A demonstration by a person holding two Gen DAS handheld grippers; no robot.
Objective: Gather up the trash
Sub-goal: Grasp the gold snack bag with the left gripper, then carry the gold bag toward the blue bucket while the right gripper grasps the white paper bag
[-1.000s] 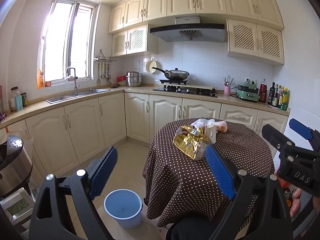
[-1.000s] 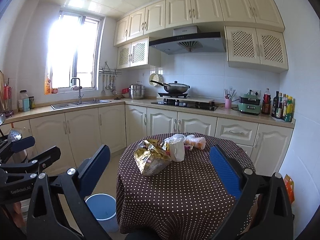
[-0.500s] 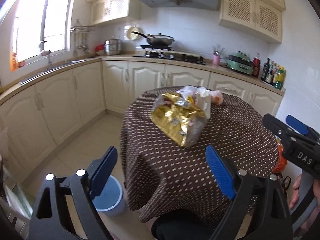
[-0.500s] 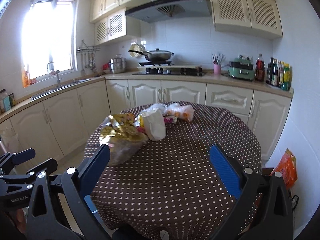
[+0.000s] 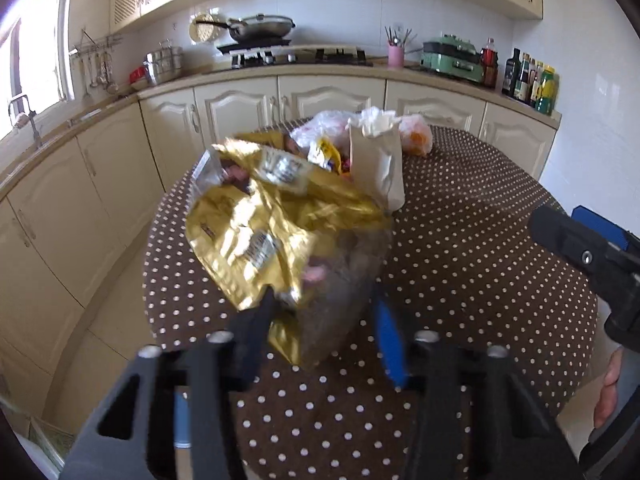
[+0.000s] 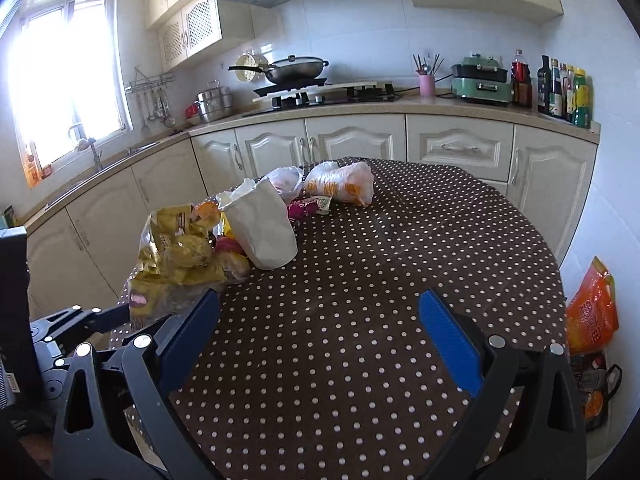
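Note:
A crumpled gold foil bag (image 5: 280,232) lies at the near left edge of the round table with a brown dotted cloth (image 5: 480,260). My left gripper (image 5: 324,320) has its fingers on both sides of the bag's near end, partly closed; a firm grip cannot be told. The bag also shows in the right wrist view (image 6: 176,256). Behind it stand a white paper bag (image 6: 264,232), a clear plastic bag (image 6: 286,178), an orange-printed plastic bag (image 6: 344,184) and small wrappers (image 6: 308,206). My right gripper (image 6: 320,332) is open and empty over the cloth.
A blue bin (image 5: 182,420) stands on the floor under the table's left edge, mostly hidden. An orange bag (image 6: 592,312) lies on the floor at the right. Cabinets, counter and stove (image 6: 320,92) run behind the table.
Both grippers have moved forward to the table. My left gripper's fingers have narrowed around the gold bag's near end. My right gripper stays open.

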